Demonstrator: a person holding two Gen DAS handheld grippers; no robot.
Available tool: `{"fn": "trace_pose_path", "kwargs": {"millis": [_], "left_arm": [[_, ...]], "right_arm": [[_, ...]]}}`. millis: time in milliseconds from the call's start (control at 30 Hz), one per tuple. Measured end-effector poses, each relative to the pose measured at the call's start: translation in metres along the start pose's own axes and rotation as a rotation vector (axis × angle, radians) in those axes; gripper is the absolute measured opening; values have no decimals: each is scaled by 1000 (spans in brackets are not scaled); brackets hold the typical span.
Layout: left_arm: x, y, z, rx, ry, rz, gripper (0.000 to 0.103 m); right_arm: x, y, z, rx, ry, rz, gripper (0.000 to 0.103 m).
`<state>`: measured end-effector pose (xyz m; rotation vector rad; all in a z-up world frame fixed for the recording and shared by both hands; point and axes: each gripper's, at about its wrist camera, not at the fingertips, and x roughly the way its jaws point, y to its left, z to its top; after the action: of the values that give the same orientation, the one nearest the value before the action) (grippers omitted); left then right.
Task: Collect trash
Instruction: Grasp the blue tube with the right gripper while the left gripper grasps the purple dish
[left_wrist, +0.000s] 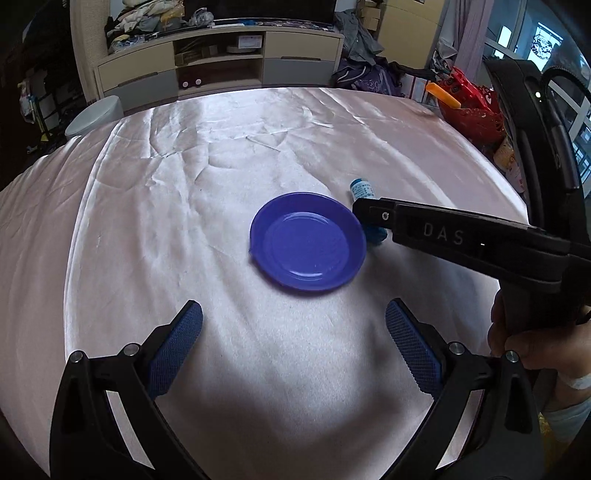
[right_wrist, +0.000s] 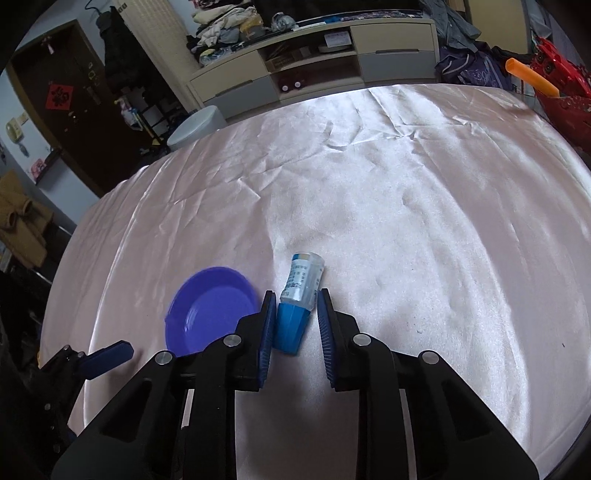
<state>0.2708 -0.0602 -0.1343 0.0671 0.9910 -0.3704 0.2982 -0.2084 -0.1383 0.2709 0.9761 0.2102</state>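
Note:
A small clear bottle (right_wrist: 301, 284) with a blue cap lies on the pink satin cloth, cap toward me. My right gripper (right_wrist: 295, 317) flanks the cap with narrow jaws. The left pad (right_wrist: 269, 325) touches the cap, and a sliver of cloth shows before the right pad. Just left of it sits an empty blue plate (right_wrist: 210, 310). In the left wrist view the plate (left_wrist: 308, 242) is straight ahead, and the bottle (left_wrist: 362, 188) pokes out beyond the right gripper (left_wrist: 369, 221), which comes in from the right. My left gripper (left_wrist: 295, 328) hovers wide open short of the plate, nothing between its pads.
The cloth-covered table (left_wrist: 147, 221) drops off at its far and side edges. A round grey stool (left_wrist: 96, 114) stands past the far left corner and a red toy (left_wrist: 472, 107) past the far right. A hand (left_wrist: 517, 339) holds the right gripper's handle.

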Motion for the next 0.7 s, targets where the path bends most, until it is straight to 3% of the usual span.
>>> {"fn": "trace_pose_path", "kwargs": {"millis": [533, 667, 700], "left_arm": [[41, -6, 37, 33, -10, 10, 93], [41, -7, 41, 50, -31, 36, 75], [41, -6, 42, 45, -28, 31, 74]], "right_arm": [[9, -21, 24, -27, 5, 56, 20], [9, -22, 25, -31, 5, 64, 20], [9, -22, 25, -31, 6, 64, 20]]}}
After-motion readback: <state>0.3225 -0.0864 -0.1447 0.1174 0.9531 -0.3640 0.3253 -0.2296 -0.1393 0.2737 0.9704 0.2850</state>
